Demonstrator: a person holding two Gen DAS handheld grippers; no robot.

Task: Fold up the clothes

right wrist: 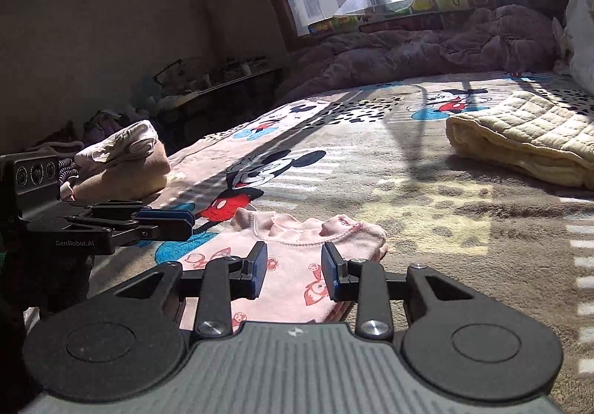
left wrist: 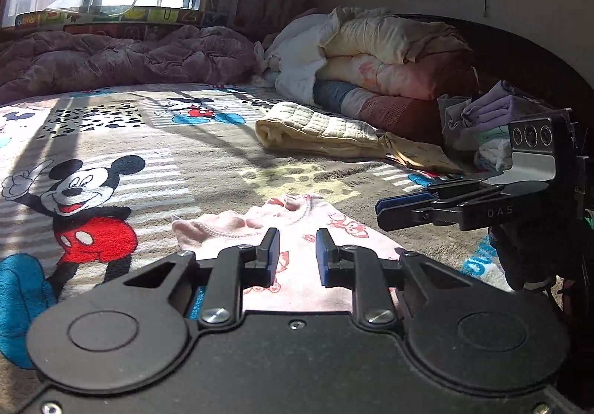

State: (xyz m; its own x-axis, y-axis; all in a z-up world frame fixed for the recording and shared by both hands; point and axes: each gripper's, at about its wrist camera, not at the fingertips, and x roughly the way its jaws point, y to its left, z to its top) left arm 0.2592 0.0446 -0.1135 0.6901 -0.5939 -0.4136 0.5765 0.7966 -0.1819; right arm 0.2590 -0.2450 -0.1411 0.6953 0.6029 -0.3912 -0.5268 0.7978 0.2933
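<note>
A small pink child's garment (left wrist: pixel 297 228) with red animal prints lies partly folded on the Mickey Mouse blanket (left wrist: pixel 208 169). It also shows in the right wrist view (right wrist: pixel 297 250). My left gripper (left wrist: pixel 297 254) hovers just above the garment, jaws open and empty. My right gripper (right wrist: pixel 293 265) hovers above the same garment, jaws open and empty. The right gripper (left wrist: pixel 386 208) shows side-on in the left wrist view, to the right of the garment. The left gripper (right wrist: pixel 185 219) shows side-on in the right wrist view, to the left of it.
A folded yellow quilted pad (left wrist: pixel 315 132) lies further back on the bed. Rolled quilts (left wrist: pixel 382 61) and a stack of folded clothes (left wrist: pixel 486 124) sit at the right. A purple duvet (left wrist: pixel 122 58) lies under the window. A heap of pinkish clothes (right wrist: pixel 122 161) sits at the bed's left edge.
</note>
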